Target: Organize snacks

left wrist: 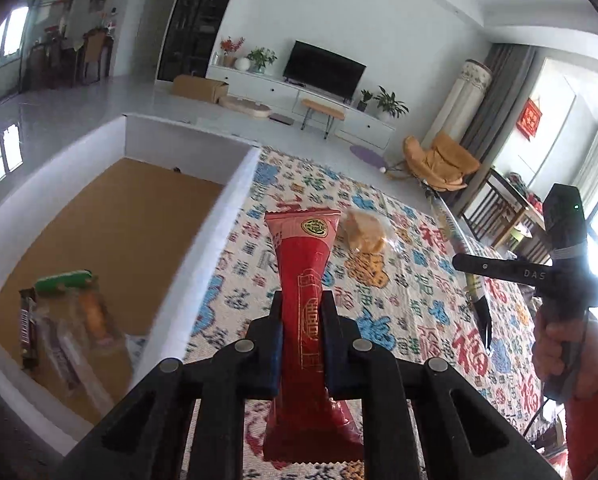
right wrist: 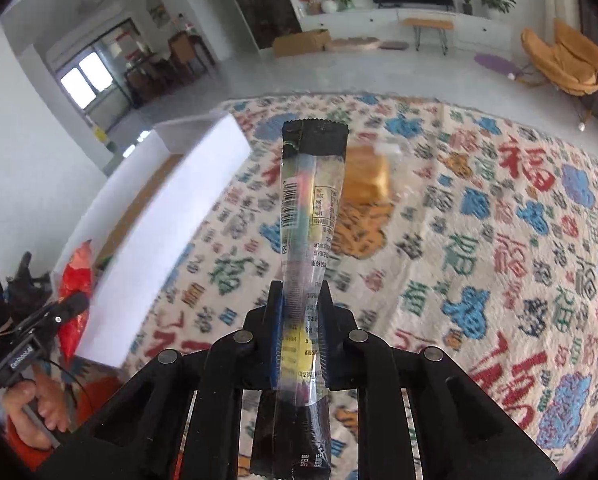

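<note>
A long red foil snack packet (left wrist: 305,312) is clamped in the left gripper (left wrist: 302,344), a clear black-ended snack sachet (right wrist: 309,264) in the right gripper (right wrist: 299,340) — several snacks are already laid in the white-walled cardboard box (left wrist: 235,200) to the left; one clear-wrapped golden pastry (left wrist: 363,232) is left ahead.

Bright daylight from blown-out windows (left wrist: 7,34) — fisheye-bent, dark-cornered edges, slight motion blur.

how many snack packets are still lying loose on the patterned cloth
1: a clear packet of yellowish pastry on the patterned cloth, beyond the held red packet. Others may be hidden.
</note>
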### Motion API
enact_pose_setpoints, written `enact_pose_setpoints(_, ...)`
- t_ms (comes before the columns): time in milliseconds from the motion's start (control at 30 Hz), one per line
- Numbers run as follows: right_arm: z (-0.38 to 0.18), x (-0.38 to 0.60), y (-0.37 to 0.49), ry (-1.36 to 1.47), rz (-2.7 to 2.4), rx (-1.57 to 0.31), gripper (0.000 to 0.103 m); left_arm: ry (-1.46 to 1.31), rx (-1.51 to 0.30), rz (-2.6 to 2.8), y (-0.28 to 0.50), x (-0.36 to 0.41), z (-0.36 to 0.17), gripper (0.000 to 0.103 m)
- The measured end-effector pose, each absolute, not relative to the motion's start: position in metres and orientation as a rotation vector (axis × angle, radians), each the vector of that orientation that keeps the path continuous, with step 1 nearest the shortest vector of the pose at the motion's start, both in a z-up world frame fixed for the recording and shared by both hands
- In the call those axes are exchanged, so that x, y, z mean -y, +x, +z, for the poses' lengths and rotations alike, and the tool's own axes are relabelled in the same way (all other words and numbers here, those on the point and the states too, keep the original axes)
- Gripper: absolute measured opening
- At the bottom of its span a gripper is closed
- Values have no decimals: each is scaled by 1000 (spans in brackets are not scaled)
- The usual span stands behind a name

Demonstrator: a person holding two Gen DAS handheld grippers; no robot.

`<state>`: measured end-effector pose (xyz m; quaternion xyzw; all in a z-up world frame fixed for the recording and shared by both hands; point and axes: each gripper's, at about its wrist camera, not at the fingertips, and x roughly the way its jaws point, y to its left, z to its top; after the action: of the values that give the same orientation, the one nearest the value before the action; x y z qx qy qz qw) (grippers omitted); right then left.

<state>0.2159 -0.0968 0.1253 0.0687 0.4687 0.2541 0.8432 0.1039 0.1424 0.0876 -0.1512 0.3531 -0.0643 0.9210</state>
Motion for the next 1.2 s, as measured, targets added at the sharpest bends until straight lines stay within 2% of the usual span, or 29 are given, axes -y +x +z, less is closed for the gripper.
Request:
enact_pose_setpoints(200,171,-75,236,122,801,-902,16,-292,-761,154,111,-242,81,16)
enact_pose_setpoints(233,174,-101,238,121,829,-890,16,-281,-768,201,111,-254,76,21)
enact_pose_setpoints(267,175,-124,241,123,848,-876,17,-275,-778,235,110,-264,70,35)
enact_pose_setpoints(300,175,-145,245,126,862,-859,25,-274,-791,264,109,-272,65,47)
enact_pose_setpoints(333,175,-163,249,122,864,-842,36,-274,-798,289,104,-277,60,71)
enact_pose_setpoints(367,173,-177,254,116,865,-831,47,-271,-793,306,100,-280,57,80)
enact_pose_setpoints(400,172,-185,257,113,857,-821,60,-261,-782,312,95,-281,55,80)
enact_pose_setpoints(467,169,-183,254,120,840,-783,59,-240,-787,314,87,-278,49,80)
enact_pose_setpoints(567,152,-157,242,101,821,-768,67,-248,-791,275,81,-261,40,80)
enact_pose_setpoints(733,80,-81,229,-118,676,-822,67,-257,-801,37,79,-179,42,80)
enact_pose_setpoints(800,45,-35,222,-169,594,-862,67,-213,-815,-69,85,-133,39,85)
enact_pose_setpoints(867,17,13,215,-190,508,-894,67,-164,-837,-158,95,-89,32,97)
enact_pose_setpoints(900,6,35,213,-196,464,-905,67,-142,-848,-189,101,-69,27,98)
enact_pose_setpoints(1033,-20,115,197,-153,304,-921,67,-36,-925,-216,131,-2,-17,98)
enact_pose_setpoints(1200,-37,169,188,-42,239,-918,70,71,-1003,-136,168,43,-71,98)
